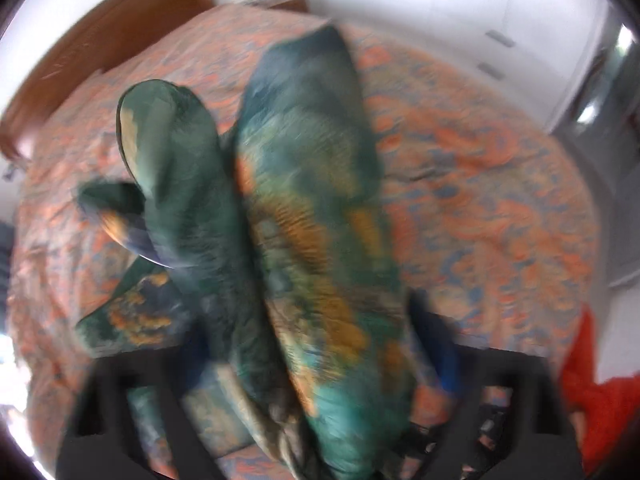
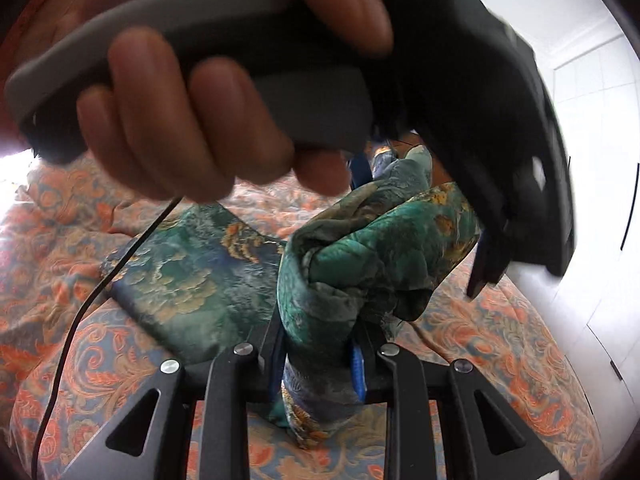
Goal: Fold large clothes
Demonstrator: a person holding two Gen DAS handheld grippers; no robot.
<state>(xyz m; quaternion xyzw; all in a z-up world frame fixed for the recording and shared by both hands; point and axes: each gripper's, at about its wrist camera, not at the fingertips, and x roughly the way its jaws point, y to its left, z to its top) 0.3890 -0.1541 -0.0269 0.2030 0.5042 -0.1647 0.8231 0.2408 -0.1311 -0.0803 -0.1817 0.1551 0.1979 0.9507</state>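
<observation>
A green garment (image 1: 304, 208) with gold and blue print hangs bunched over a bed. In the blurred left wrist view it rises in thick folds from my left gripper (image 1: 316, 412), which is shut on it. In the right wrist view my right gripper (image 2: 316, 360) is shut on a bunch of the same garment (image 2: 360, 264). Part of the garment (image 2: 192, 280) lies flat on the bedspread. The other gripper's handle (image 2: 224, 64), held by a hand, is close above.
The bed has an orange and blue paisley bedspread (image 1: 500, 208) and a brown wooden headboard (image 1: 100, 40). White wardrobe doors (image 1: 500, 20) stand beyond it. A black cable (image 2: 92, 296) hangs from the handle. An orange cloth (image 1: 600, 400) is at the right edge.
</observation>
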